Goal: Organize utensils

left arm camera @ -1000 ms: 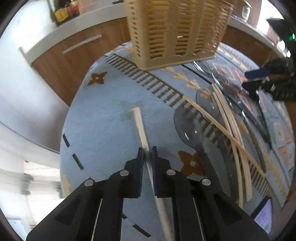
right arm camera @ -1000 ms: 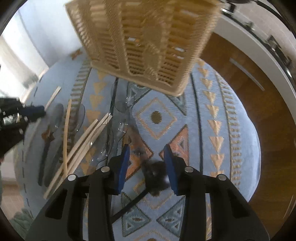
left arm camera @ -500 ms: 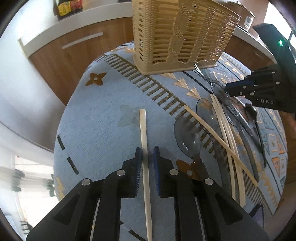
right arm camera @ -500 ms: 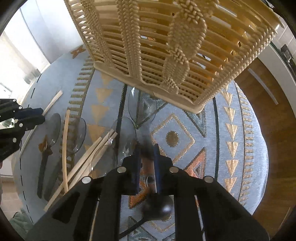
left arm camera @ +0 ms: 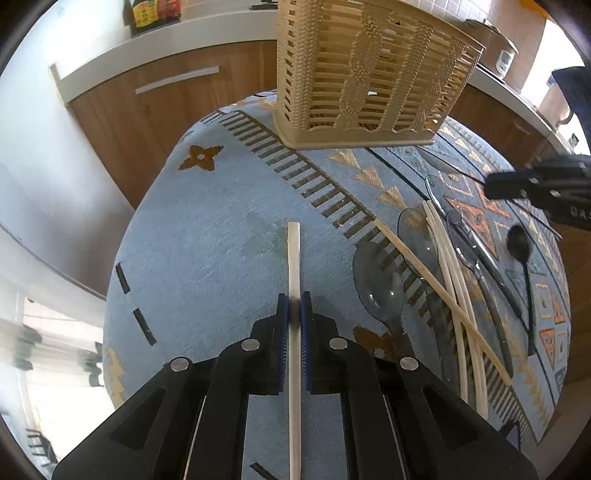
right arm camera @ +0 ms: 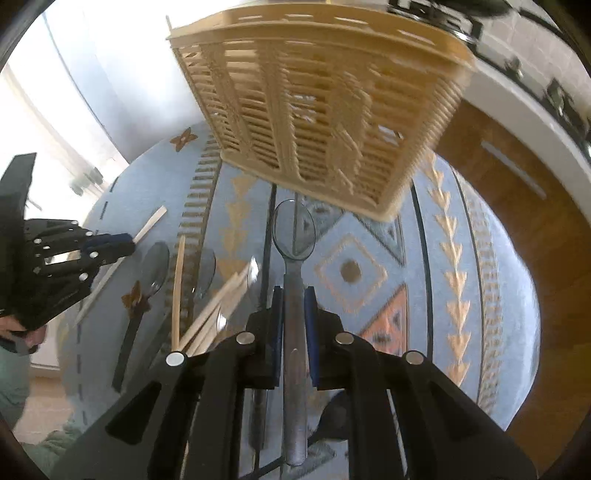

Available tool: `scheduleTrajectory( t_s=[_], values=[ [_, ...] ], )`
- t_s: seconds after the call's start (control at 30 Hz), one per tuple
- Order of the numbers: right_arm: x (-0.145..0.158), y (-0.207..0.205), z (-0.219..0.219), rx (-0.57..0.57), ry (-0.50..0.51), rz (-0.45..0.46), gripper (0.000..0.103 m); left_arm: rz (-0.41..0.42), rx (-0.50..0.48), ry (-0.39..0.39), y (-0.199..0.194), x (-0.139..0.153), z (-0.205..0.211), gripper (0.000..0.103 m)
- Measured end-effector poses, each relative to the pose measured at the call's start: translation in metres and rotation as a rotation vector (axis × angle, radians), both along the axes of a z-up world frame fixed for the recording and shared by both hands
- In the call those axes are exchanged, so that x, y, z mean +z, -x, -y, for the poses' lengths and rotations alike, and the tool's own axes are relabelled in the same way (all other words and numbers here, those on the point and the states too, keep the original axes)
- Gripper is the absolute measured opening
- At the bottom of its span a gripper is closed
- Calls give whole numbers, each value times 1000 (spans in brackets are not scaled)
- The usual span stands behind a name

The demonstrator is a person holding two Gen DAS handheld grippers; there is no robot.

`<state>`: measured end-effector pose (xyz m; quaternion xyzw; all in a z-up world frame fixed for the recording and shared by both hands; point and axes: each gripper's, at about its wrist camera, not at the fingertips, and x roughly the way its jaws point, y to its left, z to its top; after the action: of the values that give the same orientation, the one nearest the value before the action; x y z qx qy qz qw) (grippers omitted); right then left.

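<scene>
My left gripper (left arm camera: 294, 306) is shut on a pale wooden chopstick (left arm camera: 294, 258) that points away along the fingers, over the blue patterned tablecloth (left arm camera: 207, 243). My right gripper (right arm camera: 294, 299) is shut on the handle of a clear grey plastic spoon (right arm camera: 293, 236), bowl forward, held above the cloth and pointing at the tan slatted utensil basket (right arm camera: 325, 110). The basket (left arm camera: 369, 74) stands at the far side of the table in the left wrist view. The left gripper (right arm camera: 107, 243) shows at the left of the right wrist view, the right gripper (left arm camera: 495, 184) at the right of the left one.
Several chopsticks (left arm camera: 454, 284), clear spoons (left arm camera: 376, 280) and a black spoon (left arm camera: 519, 243) lie on the cloth right of my left gripper. Wooden cabinets (left arm camera: 166, 96) with a white counter stand behind the table. Sauce bottles (left arm camera: 155, 13) sit on the counter.
My left gripper has closed on the chopstick and straightened it. My right gripper, open a second ago, has shut on the clear spoon and lifted it towards the basket.
</scene>
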<state>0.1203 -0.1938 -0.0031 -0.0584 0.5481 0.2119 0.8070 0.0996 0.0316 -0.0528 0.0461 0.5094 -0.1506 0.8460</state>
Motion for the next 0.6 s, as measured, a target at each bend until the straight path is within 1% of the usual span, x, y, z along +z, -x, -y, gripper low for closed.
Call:
scheduleTrajectory(
  t_s=[0.1, 0.17, 0.27, 0.33, 0.5, 0.6],
  values=[
    [2, 10, 29, -50, -43, 12, 9, -17, 3, 55, 0, 0, -4, 4],
    [3, 20, 40, -83, -32, 17, 9, -26, 6, 76, 0, -1, -5, 4],
    [-1, 34, 56, -123, 7, -5, 9, -40, 12, 110, 1, -1, -7, 4],
    [-8, 48, 62, -154, 61, -15, 9, -41, 16, 120, 3, -1, -5, 4],
    [-20, 74, 88, -228, 165, 3, 9, -28, 17, 125, 7, 2, -2, 4],
    [-28, 76, 103, -254, 146, -49, 10, -15, 23, 117, 7, 3, 0, 4]
  ],
)
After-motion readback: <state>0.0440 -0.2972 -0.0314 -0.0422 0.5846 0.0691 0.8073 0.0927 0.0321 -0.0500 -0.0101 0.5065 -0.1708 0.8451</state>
